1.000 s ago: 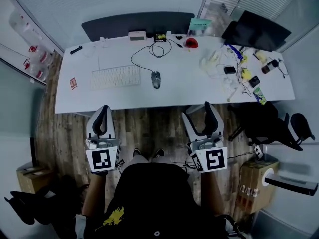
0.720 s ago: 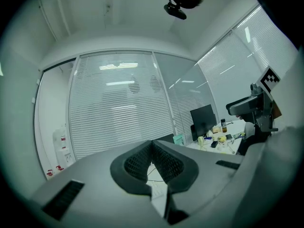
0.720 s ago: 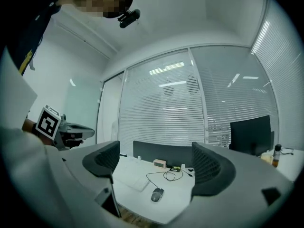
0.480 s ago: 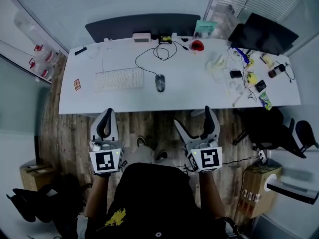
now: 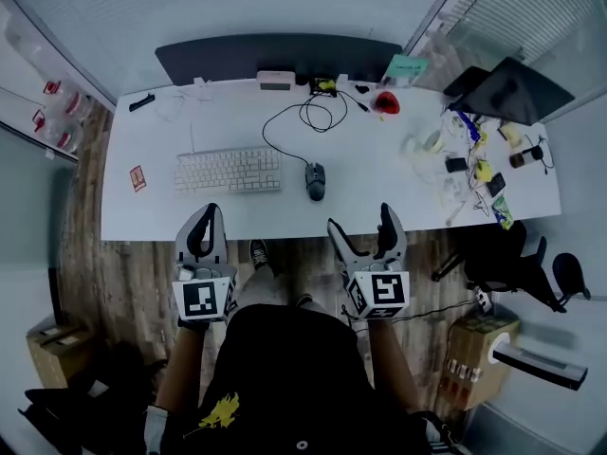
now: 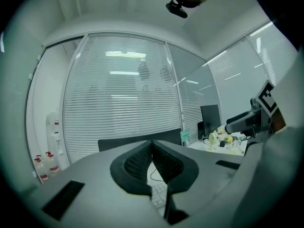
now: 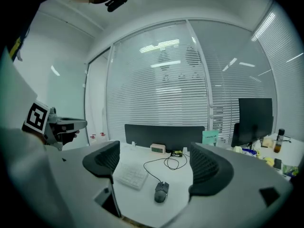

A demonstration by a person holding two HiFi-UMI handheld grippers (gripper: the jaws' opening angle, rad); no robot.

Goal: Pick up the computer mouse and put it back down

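Note:
A dark computer mouse (image 5: 316, 180) (image 7: 161, 191) lies on the white desk (image 5: 379, 159), right of a white keyboard (image 5: 229, 170) (image 7: 130, 175). Its black cable (image 5: 285, 121) loops toward the back of the desk. My right gripper (image 5: 362, 224) (image 7: 156, 167) hovers at the desk's front edge, just short of the mouse, open wide with nothing between its pads. In the right gripper view the mouse sits centred beyond the jaws. My left gripper (image 5: 202, 214) (image 6: 152, 148) is shut and empty in front of the keyboard, over the floor.
A dark partition (image 5: 275, 55) runs along the desk's back, with a small clock (image 5: 276, 80) and a red object (image 5: 386, 102) before it. Clutter (image 5: 465, 159) and a black monitor (image 5: 517, 88) fill the right end. An office chair (image 5: 512, 254) and a cardboard box (image 5: 479, 354) stand at right.
Both grippers have come forward to the desk's front edge, and the desk looks nearer. The right jaws have spread wider. The left jaws stay together.

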